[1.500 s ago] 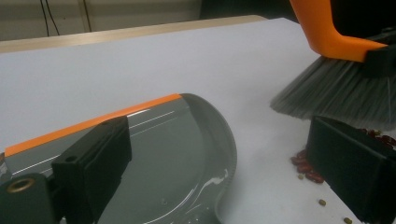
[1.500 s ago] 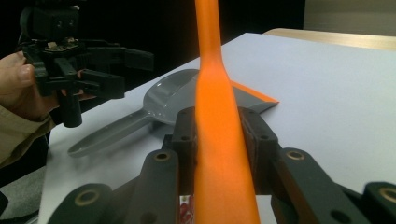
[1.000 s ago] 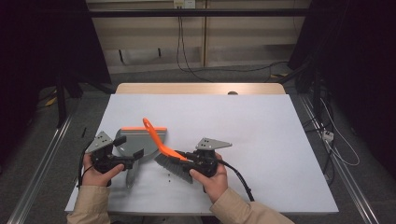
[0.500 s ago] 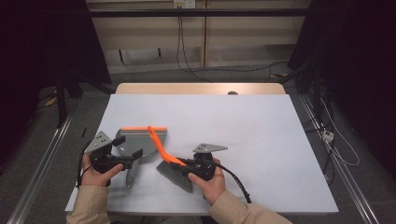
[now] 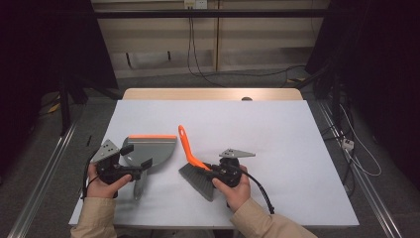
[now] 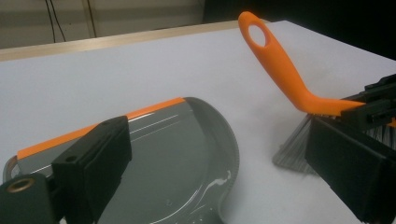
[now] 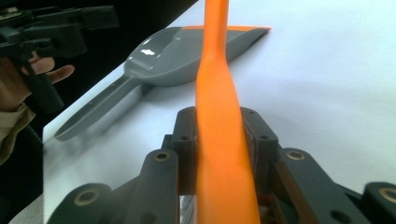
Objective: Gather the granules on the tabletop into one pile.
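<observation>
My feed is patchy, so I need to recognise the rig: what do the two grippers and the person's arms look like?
Both the left gripper and the right gripper are black, with blocky black fingers on pinned link arms. Each carries a grey three-cornered plate on top. A black cable trails from the right one. The person wears beige sleeves.

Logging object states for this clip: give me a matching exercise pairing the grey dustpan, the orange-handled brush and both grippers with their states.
Things:
1. grey plastic dustpan with an orange lip
2. orange-handled brush with grey bristles
3. left gripper
4. right gripper

States:
A. clamped on the orange handle
B. lying flat on the white table, ungripped
C. jaws apart, over the dustpan
D. bristles on the table, handle angled upward

Pairs: 1-B, 2-D, 3-C, 4-A
</observation>
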Action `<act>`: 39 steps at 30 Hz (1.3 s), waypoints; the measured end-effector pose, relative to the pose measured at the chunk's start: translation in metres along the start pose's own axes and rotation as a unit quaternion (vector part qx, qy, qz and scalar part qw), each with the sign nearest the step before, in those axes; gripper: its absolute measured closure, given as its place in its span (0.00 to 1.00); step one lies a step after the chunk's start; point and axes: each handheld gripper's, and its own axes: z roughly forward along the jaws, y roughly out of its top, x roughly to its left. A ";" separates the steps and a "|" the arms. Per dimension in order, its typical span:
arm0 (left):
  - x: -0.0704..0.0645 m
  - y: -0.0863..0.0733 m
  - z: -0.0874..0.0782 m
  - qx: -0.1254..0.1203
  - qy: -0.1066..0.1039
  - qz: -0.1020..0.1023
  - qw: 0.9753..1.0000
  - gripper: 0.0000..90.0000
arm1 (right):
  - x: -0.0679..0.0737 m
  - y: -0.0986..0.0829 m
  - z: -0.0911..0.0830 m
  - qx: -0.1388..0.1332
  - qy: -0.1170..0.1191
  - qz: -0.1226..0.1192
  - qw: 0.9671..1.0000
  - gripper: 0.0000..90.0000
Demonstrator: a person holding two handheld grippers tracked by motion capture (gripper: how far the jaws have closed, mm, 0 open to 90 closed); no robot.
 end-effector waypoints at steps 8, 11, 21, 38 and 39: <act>0.000 0.000 0.000 0.000 0.000 0.001 1.000 0.08 | -0.013 0.003 -0.012 -0.006 -0.022 0.000 1.000 0.79; -0.001 0.000 0.000 0.001 0.000 0.003 1.000 0.08 | -0.017 0.003 -0.015 -0.007 -0.024 0.006 1.000 0.78; -0.001 0.000 0.002 0.003 -0.002 0.003 1.000 0.08 | -0.020 0.006 -0.016 -0.017 -0.003 0.039 0.999 0.79; 0.001 0.000 0.001 0.002 -0.002 -0.003 1.000 0.08 | -0.020 0.065 0.022 0.004 -0.041 -0.118 0.992 0.79; 0.001 0.000 0.002 0.002 -0.002 -0.002 1.000 0.08 | -0.021 0.065 0.025 0.009 -0.038 -0.122 0.992 0.79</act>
